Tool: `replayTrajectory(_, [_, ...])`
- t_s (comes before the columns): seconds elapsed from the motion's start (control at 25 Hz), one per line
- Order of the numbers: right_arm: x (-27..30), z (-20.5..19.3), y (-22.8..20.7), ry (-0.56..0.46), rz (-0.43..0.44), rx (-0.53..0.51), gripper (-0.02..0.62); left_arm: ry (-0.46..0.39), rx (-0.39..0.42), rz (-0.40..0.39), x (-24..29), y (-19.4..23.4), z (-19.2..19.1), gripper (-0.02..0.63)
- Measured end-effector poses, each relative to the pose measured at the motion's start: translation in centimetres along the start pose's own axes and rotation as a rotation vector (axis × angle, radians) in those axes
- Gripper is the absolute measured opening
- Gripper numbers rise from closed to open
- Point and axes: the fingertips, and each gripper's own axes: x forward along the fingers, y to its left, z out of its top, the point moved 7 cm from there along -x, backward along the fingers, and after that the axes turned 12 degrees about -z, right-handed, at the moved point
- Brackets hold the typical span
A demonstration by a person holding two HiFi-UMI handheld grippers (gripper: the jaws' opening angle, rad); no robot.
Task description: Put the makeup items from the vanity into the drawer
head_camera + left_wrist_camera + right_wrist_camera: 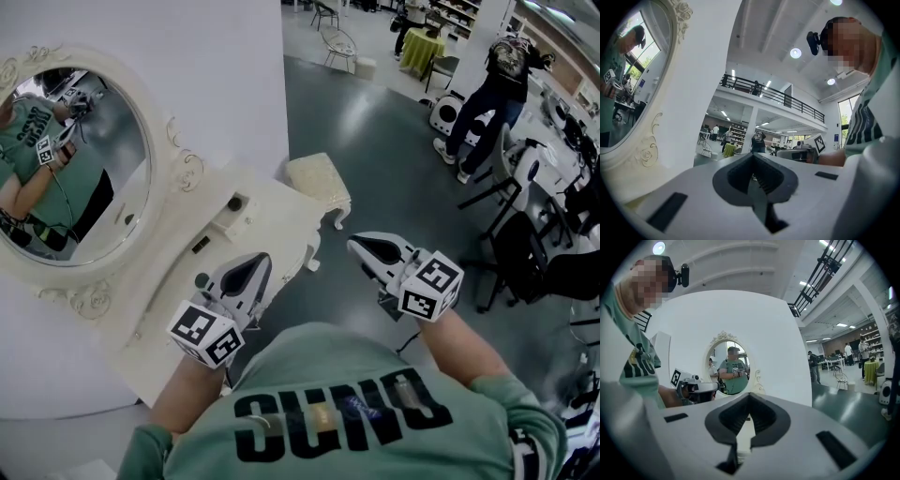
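My left gripper (249,269) and right gripper (362,247) are both closed and empty, held near the cream carved vanity (277,214). A small dark round makeup item (234,202) sits far-left on its top. It is probably light, rigid and slippery, so I would pinch across its body.

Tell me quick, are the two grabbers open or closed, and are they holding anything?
Left gripper: closed, holding nothing.
Right gripper: closed, holding nothing.
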Motion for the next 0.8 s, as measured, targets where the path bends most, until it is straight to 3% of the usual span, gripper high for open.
replayTrajectory(0.8, [0.31, 0.19, -0.57, 0.0, 0.001, -0.003, 0.009, -0.004, -0.014, -0.003, 0.54, 0.6, 0.18, 0.008])
